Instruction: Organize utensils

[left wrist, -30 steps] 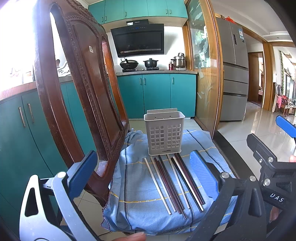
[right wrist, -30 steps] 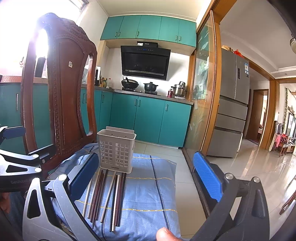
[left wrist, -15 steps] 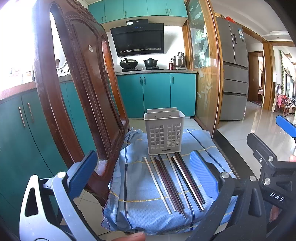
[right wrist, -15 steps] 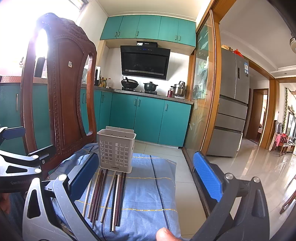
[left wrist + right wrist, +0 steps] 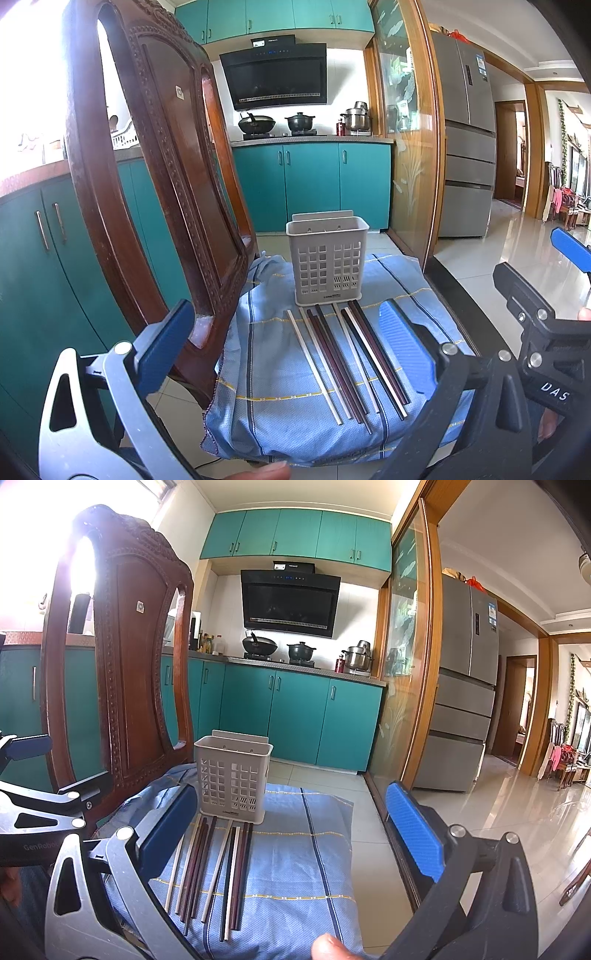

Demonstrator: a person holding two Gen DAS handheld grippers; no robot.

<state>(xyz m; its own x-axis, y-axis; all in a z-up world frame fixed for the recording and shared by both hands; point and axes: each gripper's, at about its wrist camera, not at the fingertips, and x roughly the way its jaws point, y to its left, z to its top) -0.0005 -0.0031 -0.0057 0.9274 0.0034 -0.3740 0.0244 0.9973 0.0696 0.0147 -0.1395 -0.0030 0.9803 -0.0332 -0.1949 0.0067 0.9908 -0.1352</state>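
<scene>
We hold the left gripper [image 5: 284, 343] and right gripper [image 5: 291, 829] above the chopsticks [image 5: 347, 363], fingers spread wide and gripping nothing. The chopsticks lie side by side on the blue cloth [image 5: 280, 417], just before the upright white holder [image 5: 328, 263].

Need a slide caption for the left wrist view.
Open left tool faces chopsticks lined up on a blue cloth before a grey utensil basket.

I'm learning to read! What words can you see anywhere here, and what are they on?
"DAS": on the black right hand-held gripper, cut off.
"GenRobo": on the black left hand-held gripper, cut off.
Grey plastic utensil basket: small label, too blurred.
Black range hood: display too small.
Silver fridge: sticker unreadable.
</scene>
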